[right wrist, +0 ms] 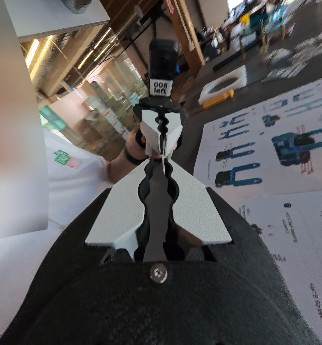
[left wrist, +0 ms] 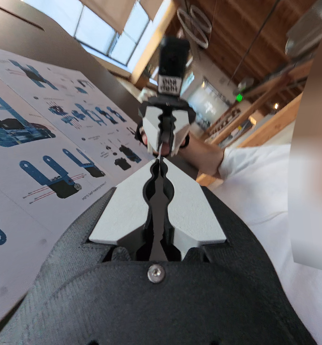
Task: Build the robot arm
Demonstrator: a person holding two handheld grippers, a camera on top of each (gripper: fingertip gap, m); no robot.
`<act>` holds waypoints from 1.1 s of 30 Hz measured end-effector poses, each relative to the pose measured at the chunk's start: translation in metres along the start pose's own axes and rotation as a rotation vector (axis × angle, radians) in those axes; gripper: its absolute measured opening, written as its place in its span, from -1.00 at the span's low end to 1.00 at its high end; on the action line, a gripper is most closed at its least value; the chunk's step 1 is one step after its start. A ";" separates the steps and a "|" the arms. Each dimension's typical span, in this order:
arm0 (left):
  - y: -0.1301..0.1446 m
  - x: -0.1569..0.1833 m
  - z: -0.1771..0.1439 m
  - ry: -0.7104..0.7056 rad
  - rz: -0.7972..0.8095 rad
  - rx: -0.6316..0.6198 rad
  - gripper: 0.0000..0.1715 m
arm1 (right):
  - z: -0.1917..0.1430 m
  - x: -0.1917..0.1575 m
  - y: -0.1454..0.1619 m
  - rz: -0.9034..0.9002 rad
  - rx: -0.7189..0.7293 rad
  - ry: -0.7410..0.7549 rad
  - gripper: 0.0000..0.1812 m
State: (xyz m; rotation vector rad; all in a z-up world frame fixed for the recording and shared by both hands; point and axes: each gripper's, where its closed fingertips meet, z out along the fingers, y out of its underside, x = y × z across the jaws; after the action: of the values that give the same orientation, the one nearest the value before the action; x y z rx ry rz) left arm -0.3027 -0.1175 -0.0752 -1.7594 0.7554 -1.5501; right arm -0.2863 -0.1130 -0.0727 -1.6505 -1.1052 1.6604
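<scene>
Left wrist view: left gripper [left wrist: 159, 162] and right gripper [left wrist: 161, 149] meet tip to tip, both closed on a thin white strip [left wrist: 159, 154] running 12-to-6 between them, printed assembly sheet [left wrist: 44, 140] at 9 o'clock.

- The left gripper [left wrist: 159, 162] fills the lower centre of its own view, its white fingers [left wrist: 127, 207] converging until the tips nearly meet.
- The right gripper [right wrist: 157, 161] sits likewise in its own view, fingers [right wrist: 197, 211] drawn together at the tips.
- The two grippers point at each other tip to tip, a thin white strip running between them.
- Behind each far gripper a hand [right wrist: 137, 141] grips the handle, bare forearm [left wrist: 203, 155] trailing into a white sleeve [left wrist: 249, 168].
</scene>
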 end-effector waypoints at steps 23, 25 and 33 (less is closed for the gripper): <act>0.033 0.010 0.027 0.093 0.198 -0.331 -1.00 | -0.018 -0.004 0.032 0.320 -0.258 -0.224 -1.00; 0.034 0.010 0.028 0.096 0.199 -0.333 -1.00 | -0.016 -0.006 0.035 0.312 -0.272 -0.232 -1.00; 0.033 0.011 0.031 0.104 0.191 -0.329 -1.00 | -0.014 -0.008 0.033 0.326 -0.255 -0.247 -1.00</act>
State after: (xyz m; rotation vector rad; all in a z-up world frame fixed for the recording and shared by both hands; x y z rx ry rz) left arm -0.2708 -0.1432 -0.0973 -1.7813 1.2524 -1.4585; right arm -0.2660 -0.1346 -0.0950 -1.9056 -1.2615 2.0451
